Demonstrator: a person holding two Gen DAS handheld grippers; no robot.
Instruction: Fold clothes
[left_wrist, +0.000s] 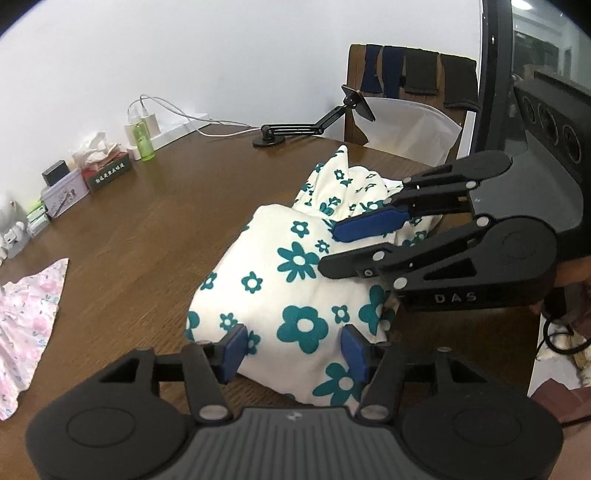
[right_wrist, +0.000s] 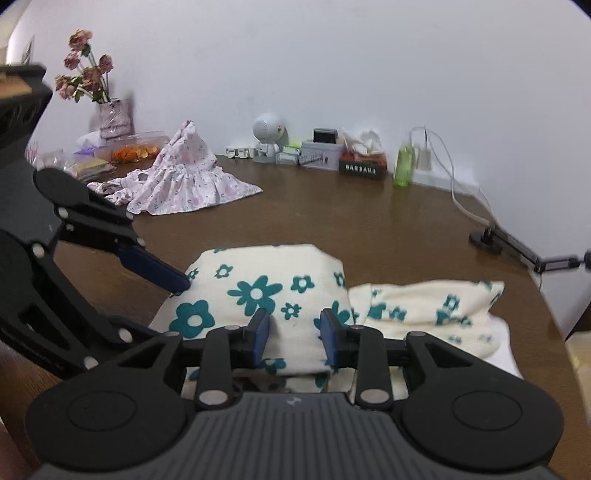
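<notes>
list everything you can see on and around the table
floral garment: one, cream with teal flowers, partly folded, table's near edge
pink dress: one, pale pink print, heaped at the table's far left
table: one, dark brown wood
green bottle: one, by the wall
tissue box: one, dark, by the wall
phone stand: one, black, far edge
flower vase: one, dried pink roses, far left corner
chair: one, wooden, behind the table
left gripper: black, blue pads, open over the garment
right gripper: same, open over the garment

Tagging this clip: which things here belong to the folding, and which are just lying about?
Folding:
- flowered cloth
- pink dress
- left gripper
- right gripper

Lying about:
- green bottle
- tissue box
- vase of flowers
- phone stand
</notes>
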